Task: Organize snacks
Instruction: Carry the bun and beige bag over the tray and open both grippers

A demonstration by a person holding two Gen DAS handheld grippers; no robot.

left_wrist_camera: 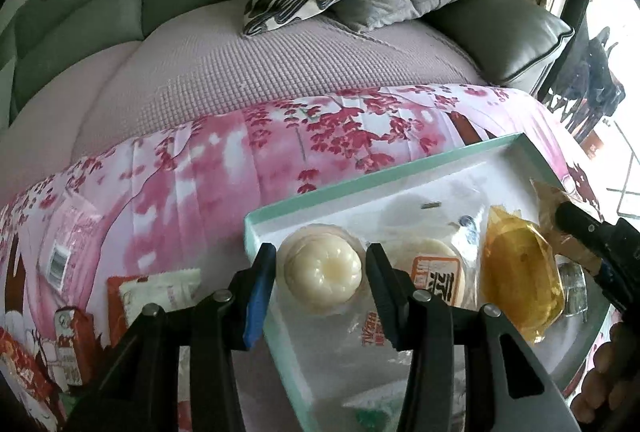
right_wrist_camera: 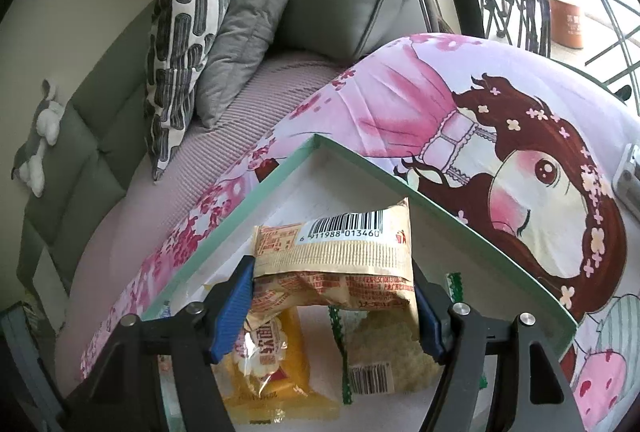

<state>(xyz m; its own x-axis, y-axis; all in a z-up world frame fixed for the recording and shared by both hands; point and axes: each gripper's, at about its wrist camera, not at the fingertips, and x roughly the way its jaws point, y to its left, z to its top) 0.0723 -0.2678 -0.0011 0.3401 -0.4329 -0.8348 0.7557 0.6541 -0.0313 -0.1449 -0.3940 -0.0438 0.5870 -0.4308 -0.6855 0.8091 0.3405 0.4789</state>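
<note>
Over the tray [right_wrist_camera: 224,232], the right gripper [right_wrist_camera: 334,302] clamps a packet [right_wrist_camera: 340,264], apparently to place it inside. The left gripper [left_wrist_camera: 320,272] hangs open astride a white pastry [left_wrist_camera: 320,268], perhaps about to reposition it.

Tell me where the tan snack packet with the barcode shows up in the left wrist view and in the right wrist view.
Left wrist view: the tan snack packet shows only as a crinkled tan edge at the far right, pinched by the right gripper.
Right wrist view: the tan snack packet sits centre frame, clamped between the jaws, over the box.
Shared landmark: the green-rimmed white box on the pink floral cloth.
</note>
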